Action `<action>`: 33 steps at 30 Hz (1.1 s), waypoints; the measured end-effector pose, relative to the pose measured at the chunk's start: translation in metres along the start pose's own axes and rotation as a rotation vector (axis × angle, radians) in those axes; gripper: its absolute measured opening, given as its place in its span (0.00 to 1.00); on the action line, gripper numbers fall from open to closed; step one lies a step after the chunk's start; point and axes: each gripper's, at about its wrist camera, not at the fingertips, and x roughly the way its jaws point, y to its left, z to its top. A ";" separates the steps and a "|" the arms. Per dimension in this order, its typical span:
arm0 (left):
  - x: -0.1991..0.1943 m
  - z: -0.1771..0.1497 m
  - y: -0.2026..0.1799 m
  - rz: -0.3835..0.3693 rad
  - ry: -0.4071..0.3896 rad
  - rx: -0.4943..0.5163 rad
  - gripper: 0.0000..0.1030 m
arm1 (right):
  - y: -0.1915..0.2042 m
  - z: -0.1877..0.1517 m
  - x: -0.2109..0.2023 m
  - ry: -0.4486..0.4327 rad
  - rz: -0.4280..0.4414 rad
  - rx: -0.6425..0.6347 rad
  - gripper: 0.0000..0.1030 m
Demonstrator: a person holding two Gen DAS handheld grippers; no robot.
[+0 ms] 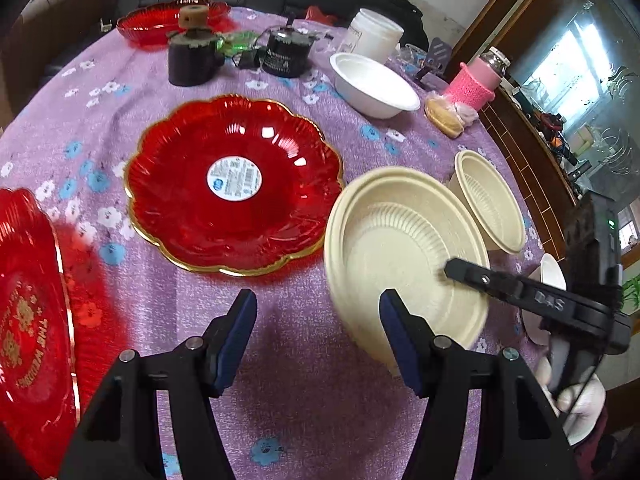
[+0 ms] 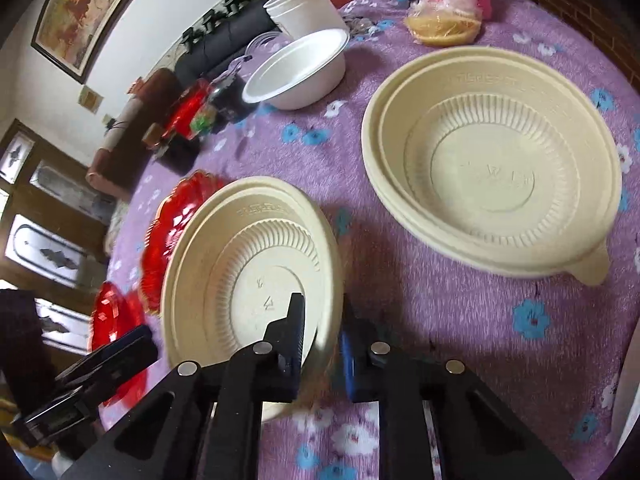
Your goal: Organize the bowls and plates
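Note:
My right gripper is shut on the rim of a cream ribbed bowl and holds it tilted above the purple tablecloth; it also shows in the left wrist view with the right gripper's finger inside it. A second cream bowl sits on the cloth to the right, also seen in the left wrist view. My left gripper is open and empty above the cloth, just left of the held bowl. A red flower-shaped plate lies ahead of it. A white bowl sits farther back.
A red tray lies at the left edge. Another red plate, a dark cup, a black device, a white tub, a pink jar and a wrapped snack crowd the far side. A sofa stands behind.

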 end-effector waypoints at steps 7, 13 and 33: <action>0.018 0.000 -0.017 -0.031 0.037 0.019 0.36 | 0.006 -0.011 -0.001 0.036 0.004 -0.043 0.15; 0.003 -0.005 -0.016 -0.030 0.004 0.017 0.25 | 0.018 -0.021 -0.007 0.009 -0.026 -0.074 0.16; -0.148 -0.031 0.113 0.125 -0.265 -0.158 0.26 | 0.217 -0.037 0.016 -0.029 0.078 -0.370 0.17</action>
